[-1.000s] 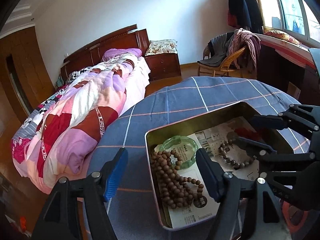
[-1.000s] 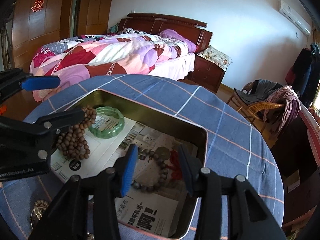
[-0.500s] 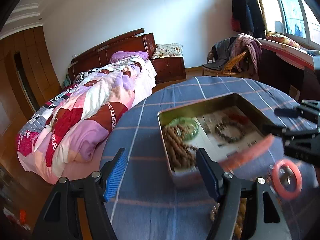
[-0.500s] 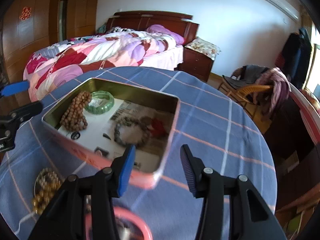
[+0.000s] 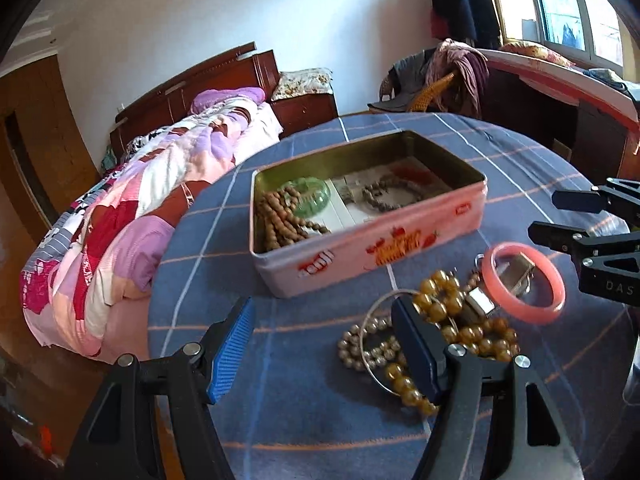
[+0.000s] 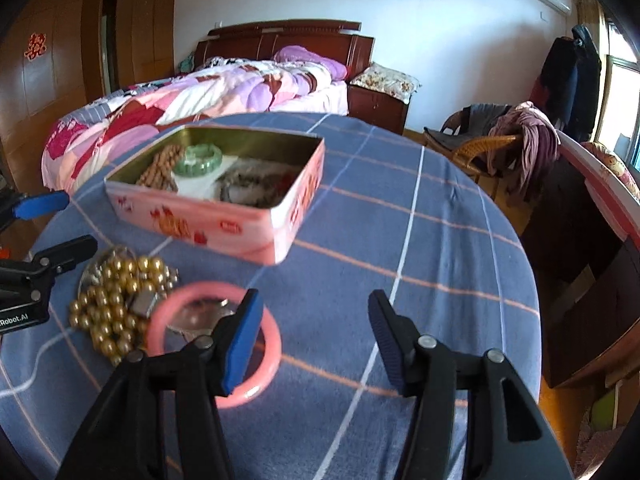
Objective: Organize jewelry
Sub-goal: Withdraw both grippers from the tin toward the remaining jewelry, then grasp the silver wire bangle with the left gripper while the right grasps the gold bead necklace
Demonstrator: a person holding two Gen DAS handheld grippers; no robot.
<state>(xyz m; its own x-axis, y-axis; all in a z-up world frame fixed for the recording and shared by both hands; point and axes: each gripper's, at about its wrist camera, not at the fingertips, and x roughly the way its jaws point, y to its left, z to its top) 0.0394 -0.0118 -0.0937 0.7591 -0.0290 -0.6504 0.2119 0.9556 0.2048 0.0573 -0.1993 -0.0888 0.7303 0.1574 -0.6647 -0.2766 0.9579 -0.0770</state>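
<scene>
Bedroom table point(image 6: 400, 208) — 2 tools point(image 5: 324, 344) point(image 6: 312, 338) agape.

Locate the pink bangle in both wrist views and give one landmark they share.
Left wrist view: the pink bangle lies right of centre on the blue checked cloth, right of the gold bead pile and in front of the tin's right end.
Right wrist view: it lies lower left, partly behind the right gripper's blue-padded finger, right of the gold beads.
Shared landmark: the pink tin, behind the bangle in both.
</scene>
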